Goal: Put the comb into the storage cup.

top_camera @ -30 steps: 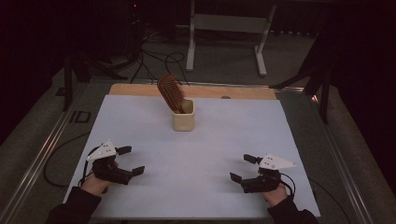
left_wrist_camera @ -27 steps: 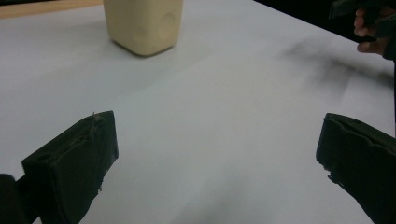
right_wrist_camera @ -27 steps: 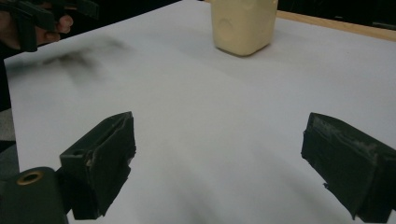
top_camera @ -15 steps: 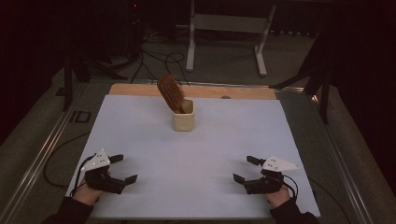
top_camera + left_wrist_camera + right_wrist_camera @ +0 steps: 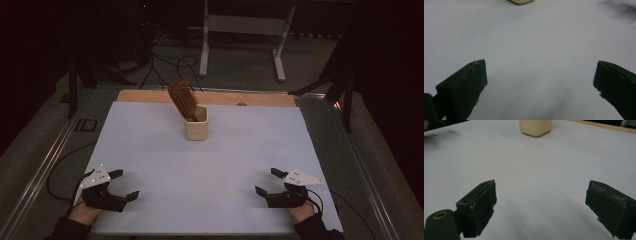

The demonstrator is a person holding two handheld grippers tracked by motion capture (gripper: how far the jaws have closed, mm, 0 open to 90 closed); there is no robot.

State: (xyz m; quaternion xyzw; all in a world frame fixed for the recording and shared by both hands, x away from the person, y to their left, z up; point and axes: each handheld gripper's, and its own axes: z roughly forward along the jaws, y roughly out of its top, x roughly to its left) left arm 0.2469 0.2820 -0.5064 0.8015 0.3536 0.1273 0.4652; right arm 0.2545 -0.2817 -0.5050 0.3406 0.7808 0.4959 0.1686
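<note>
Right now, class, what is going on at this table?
A person holds the left gripper and the right gripper low over the near edge of the white table, both open and empty. Far from both, a wooden hairbrush stands tilted, handle down, in a cream cup.

No readable text, label, brand, number or sign anywhere

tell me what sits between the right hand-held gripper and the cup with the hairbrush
Nothing: in the high view, only bare white table lies between the right hand-held gripper and the cup holding the hairbrush.
</note>
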